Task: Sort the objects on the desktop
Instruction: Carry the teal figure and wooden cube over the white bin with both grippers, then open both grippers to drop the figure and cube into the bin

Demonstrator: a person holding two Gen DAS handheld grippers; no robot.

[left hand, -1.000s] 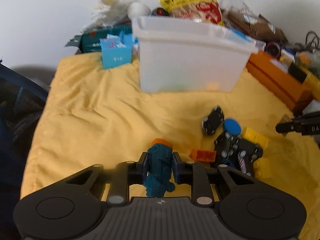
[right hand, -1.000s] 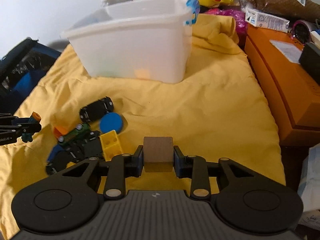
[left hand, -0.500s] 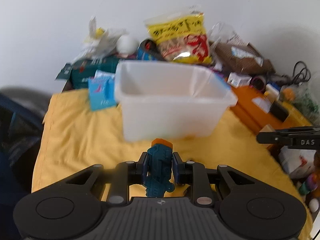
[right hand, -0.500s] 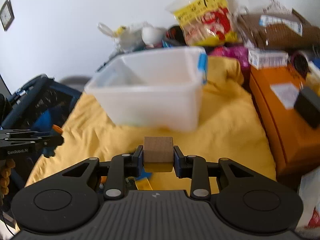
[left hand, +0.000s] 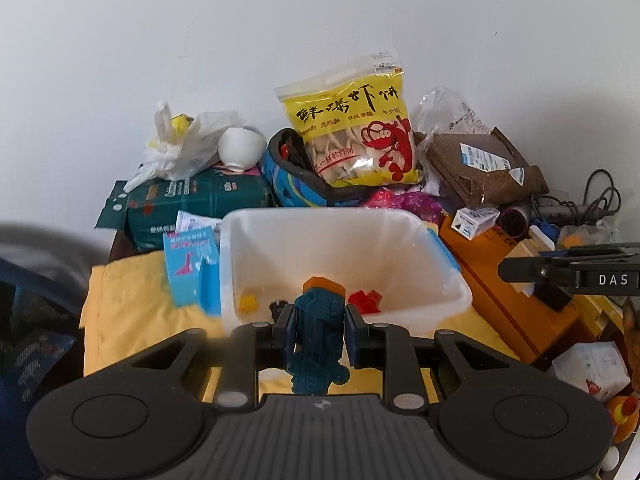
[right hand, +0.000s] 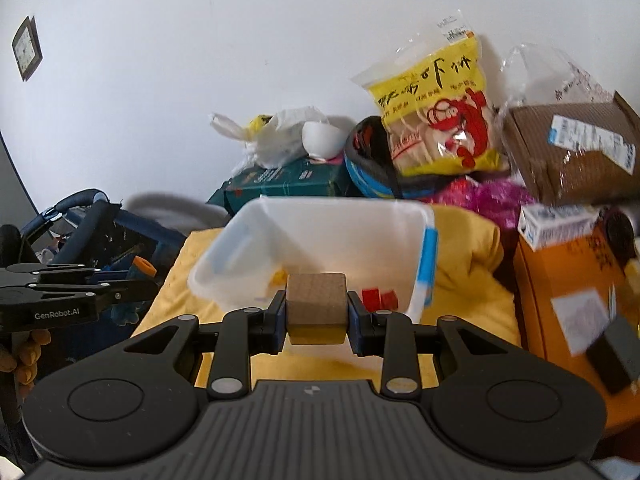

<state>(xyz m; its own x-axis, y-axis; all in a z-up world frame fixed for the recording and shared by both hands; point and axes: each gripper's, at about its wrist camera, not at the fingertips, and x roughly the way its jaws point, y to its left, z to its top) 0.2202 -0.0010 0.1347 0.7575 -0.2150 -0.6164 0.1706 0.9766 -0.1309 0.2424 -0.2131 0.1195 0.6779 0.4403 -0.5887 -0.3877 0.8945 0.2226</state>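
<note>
The left tool [left hand: 319, 330] clamps a rigid, light teal toy [left hand: 319, 332] across its body. The right tool [right hand: 317, 316] clamps a wooden block [right hand: 316, 300] on flat side faces; the hold looks secure.

Clutter along the wall
Ahead of the gripper: a yellow snack bag [left hand: 354, 132], white bowl [left hand: 241, 149], teal package [left hand: 192, 199]; right, an orange box [left hand: 516, 280].

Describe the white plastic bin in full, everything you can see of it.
The white plastic bin is a translucent, open-topped rectangular tub with rounded corners and a rolled rim; a blue piece runs along one rim edge. It stands upright on the yellow cloth, in front of the clutter by the wall. Inside lie red blocks and a yellow block. A blue carton stands beside it; whether they touch, I cannot tell. Neither gripper touches it.
</note>
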